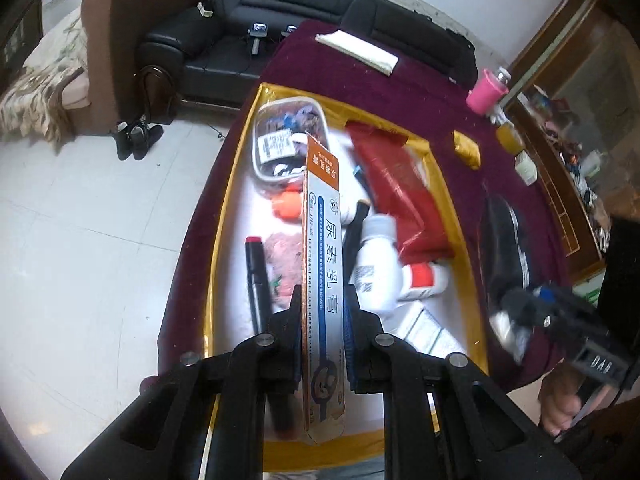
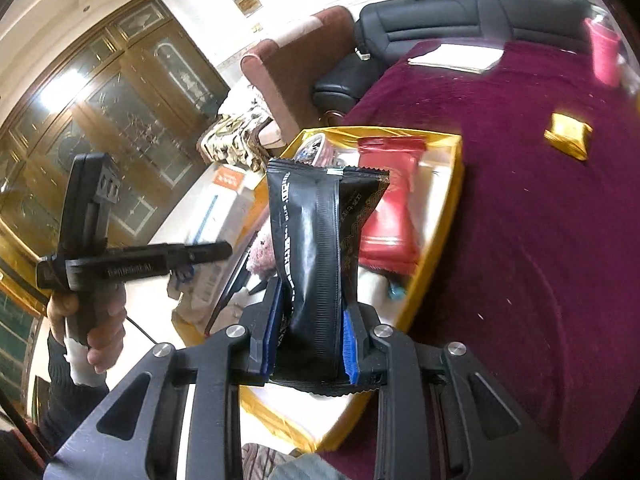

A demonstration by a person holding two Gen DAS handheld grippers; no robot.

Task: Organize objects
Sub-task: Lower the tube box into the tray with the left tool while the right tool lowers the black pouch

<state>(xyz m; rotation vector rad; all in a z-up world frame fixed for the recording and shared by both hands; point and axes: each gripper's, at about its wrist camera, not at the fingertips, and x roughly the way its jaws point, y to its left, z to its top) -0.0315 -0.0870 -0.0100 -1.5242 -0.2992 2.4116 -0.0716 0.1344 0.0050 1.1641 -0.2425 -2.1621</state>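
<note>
We see a black sofa [image 1: 304, 12], brown armchair [image 1: 132, 32], black shoes [image 1: 136, 138] on white floor tiles [image 1: 80, 260], glass-front cabinet [image 2: 120, 100].

Both wrist views look steeply down, close above the table [image 1: 420, 92]. Shared: gold tray [image 1: 448, 200], black sofa [image 2: 460, 16]

A table [image 1: 420, 92] under a dark red cloth carries a gold-rimmed tray [image 1: 448, 200] at its near left edge. Directly on the cloth lie a folded white cloth [image 1: 358, 51] near the far edge, a gold packet [image 1: 466, 148] just right of the tray, and a pink cup [image 1: 486, 92] at the right edge.
</note>
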